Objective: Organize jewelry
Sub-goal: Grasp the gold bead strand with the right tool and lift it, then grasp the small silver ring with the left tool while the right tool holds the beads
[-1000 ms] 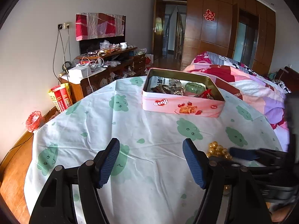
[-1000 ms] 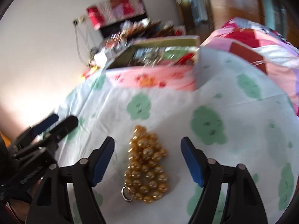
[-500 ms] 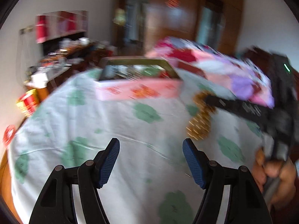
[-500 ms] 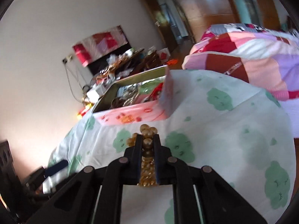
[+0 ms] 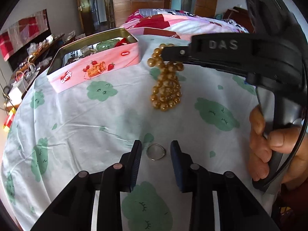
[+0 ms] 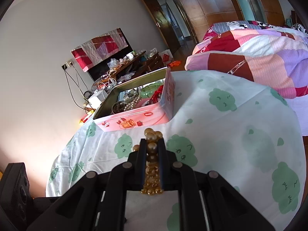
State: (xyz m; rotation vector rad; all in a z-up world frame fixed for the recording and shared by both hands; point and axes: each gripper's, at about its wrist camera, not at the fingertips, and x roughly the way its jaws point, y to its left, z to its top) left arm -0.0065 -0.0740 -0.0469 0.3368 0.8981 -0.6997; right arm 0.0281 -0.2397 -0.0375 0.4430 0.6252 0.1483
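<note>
We see the right tongs [image 6: 152, 146] clamped on the gold bead necklace [image 5: 166, 88], their pads hiding its middle; its lower loops hang touching the bench [image 5: 77, 119]. The left tongs [image 5: 155, 154], which have just been closing, stand apart around a silver ring [image 5: 156, 152] without pressing it. Far left, the open pink tin [image 6: 134, 118] holds pearls, green and red pieces, other contents indistinct.
</note>
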